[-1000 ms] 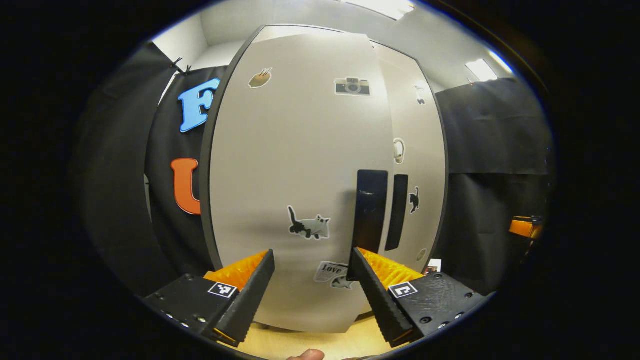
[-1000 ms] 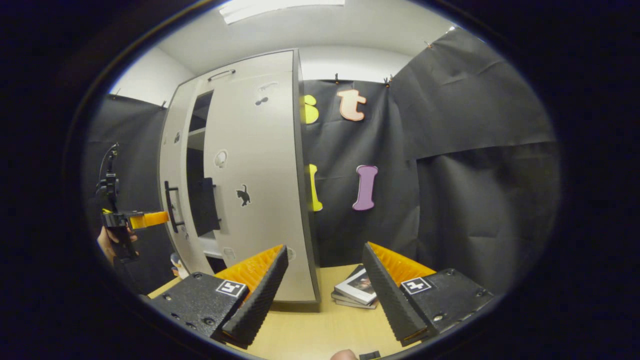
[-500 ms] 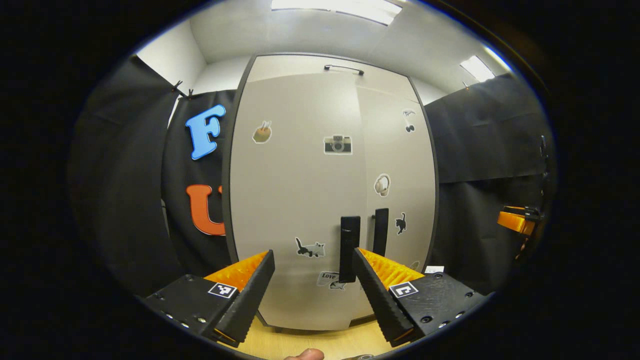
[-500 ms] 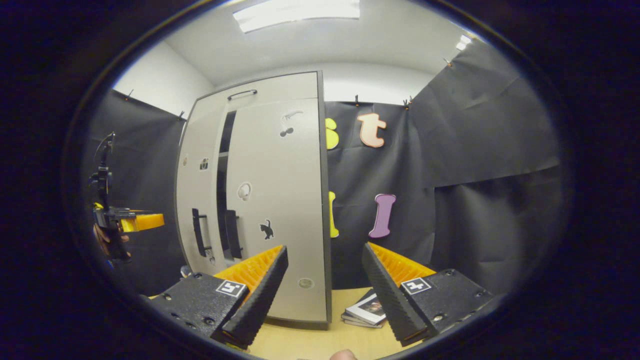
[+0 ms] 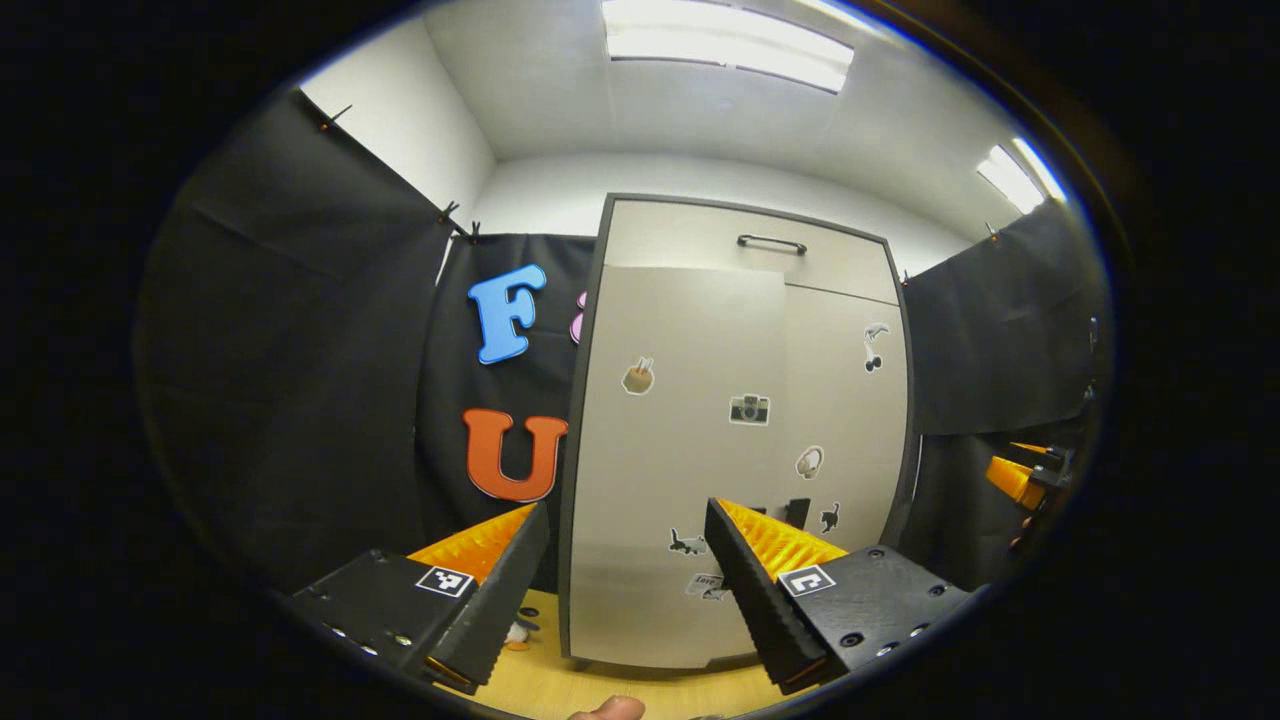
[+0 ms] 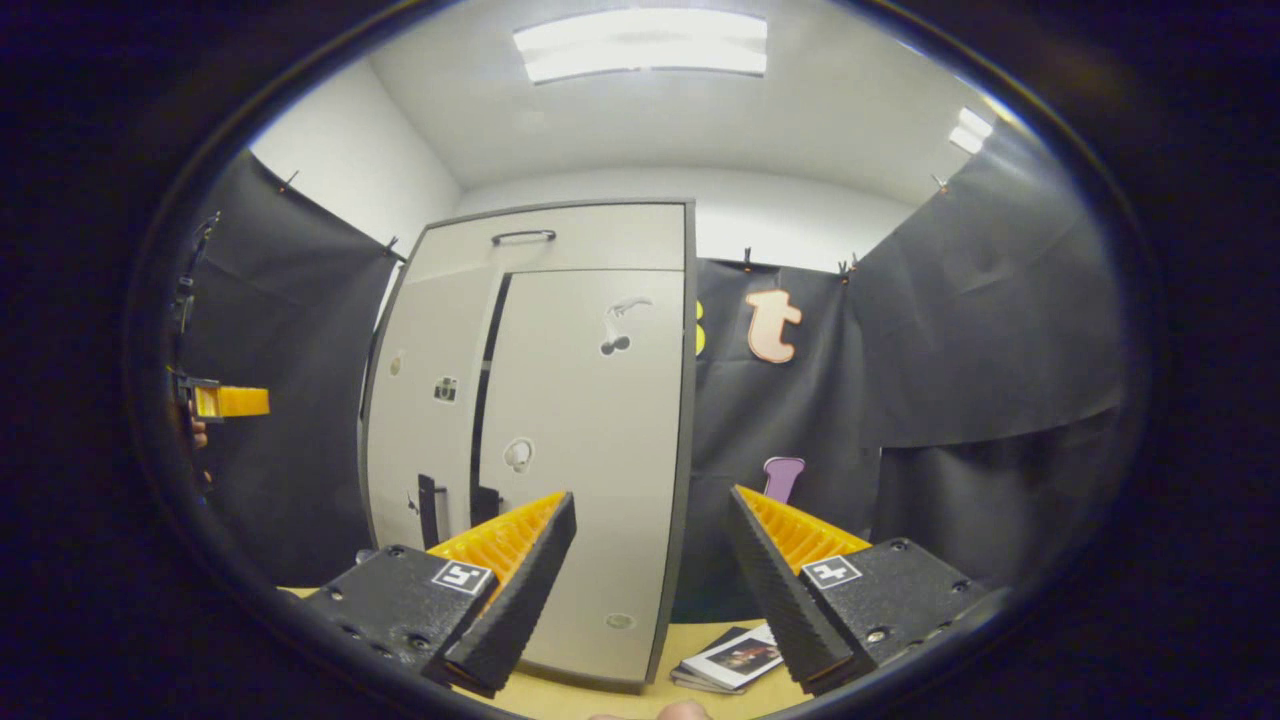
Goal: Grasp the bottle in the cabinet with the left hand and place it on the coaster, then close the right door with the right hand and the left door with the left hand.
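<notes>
- Left gripper (image 5: 620, 590): fingers spread wide, nothing between them, held off the cabinet (image 5: 740, 430) and facing its front.
- Right gripper (image 6: 650, 585): fingers spread wide, holding nothing, also clear of the cabinet. In the left gripper view it appears at the far right edge (image 5: 1020, 478).
- Left door (image 5: 680, 450): lies flush in the left gripper view. In the right gripper view a narrow dark gap runs between it and the right door (image 6: 590, 450).
- Door handles (image 5: 797, 512): dark, close together at the doors' meeting edges.
- Bottle and coaster: cannot be located in either view.
- Table (image 6: 620, 700): light wood; a small stack of books (image 6: 735, 655) lies on it just right of the cabinet base.
</notes>
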Action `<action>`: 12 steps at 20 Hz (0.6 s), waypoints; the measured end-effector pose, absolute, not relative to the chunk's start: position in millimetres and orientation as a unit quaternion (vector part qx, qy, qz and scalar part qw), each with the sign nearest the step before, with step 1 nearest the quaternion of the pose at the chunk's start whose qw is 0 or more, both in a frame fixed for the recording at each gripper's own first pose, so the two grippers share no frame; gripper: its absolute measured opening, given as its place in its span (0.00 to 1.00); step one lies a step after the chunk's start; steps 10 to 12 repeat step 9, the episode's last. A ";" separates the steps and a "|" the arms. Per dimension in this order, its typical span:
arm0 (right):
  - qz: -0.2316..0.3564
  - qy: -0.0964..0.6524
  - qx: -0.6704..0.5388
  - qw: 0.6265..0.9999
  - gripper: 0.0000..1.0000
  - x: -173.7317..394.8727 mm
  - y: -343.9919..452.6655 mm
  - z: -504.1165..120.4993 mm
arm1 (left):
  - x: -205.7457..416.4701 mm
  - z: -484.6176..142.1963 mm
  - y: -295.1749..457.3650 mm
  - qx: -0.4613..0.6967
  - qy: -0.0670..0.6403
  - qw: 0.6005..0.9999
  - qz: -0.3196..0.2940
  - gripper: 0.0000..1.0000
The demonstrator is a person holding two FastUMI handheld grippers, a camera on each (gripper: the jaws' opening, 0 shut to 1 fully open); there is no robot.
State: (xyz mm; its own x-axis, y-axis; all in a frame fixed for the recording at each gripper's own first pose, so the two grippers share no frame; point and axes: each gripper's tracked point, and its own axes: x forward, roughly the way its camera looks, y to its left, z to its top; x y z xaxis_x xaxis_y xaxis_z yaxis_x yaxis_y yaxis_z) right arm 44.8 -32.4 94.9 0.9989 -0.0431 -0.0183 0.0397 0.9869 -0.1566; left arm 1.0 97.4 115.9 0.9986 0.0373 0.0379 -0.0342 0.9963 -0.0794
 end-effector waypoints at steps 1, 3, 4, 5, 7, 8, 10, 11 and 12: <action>-0.016 0.011 -0.080 0.997 0.98 44.6 -27.8 94.8 | -5.1 122.5 102.9 -0.035 -0.027 0.999 0.028 0.95; -0.002 0.015 -0.080 0.997 0.94 45.2 -17.8 92.4 | -14.9 134.4 107.2 -0.029 -0.042 0.998 0.041 0.95; 0.003 0.016 -0.077 0.997 0.98 43.8 -14.6 90.7 | -18.0 137.7 103.9 -0.025 -0.047 0.998 0.045 0.95; 0.007 0.017 -0.073 0.997 0.98 43.8 -12.0 89.3 | -19.2 139.3 101.3 -0.020 -0.049 0.997 0.050 1.00; 0.015 0.018 -0.063 0.998 0.96 42.6 -9.7 87.6 | -23.4 141.3 95.5 -0.006 -0.055 0.997 0.055 1.00; 0.016 0.017 -0.060 0.998 0.96 41.6 -10.6 88.0 | -23.6 140.6 93.8 0.003 -0.056 0.997 0.057 1.00; 0.016 0.017 -0.057 0.998 0.96 41.2 -12.2 88.7 | -22.3 139.9 91.6 0.012 -0.057 0.997 0.057 1.00; 0.016 0.017 -0.057 0.998 0.96 41.2 -12.2 88.7 | -22.3 139.9 91.6 0.012 -0.057 0.997 0.057 1.00; 0.016 0.017 -0.057 0.998 0.96 41.2 -12.2 88.7 | -22.3 139.9 91.6 0.012 -0.057 0.997 0.057 1.00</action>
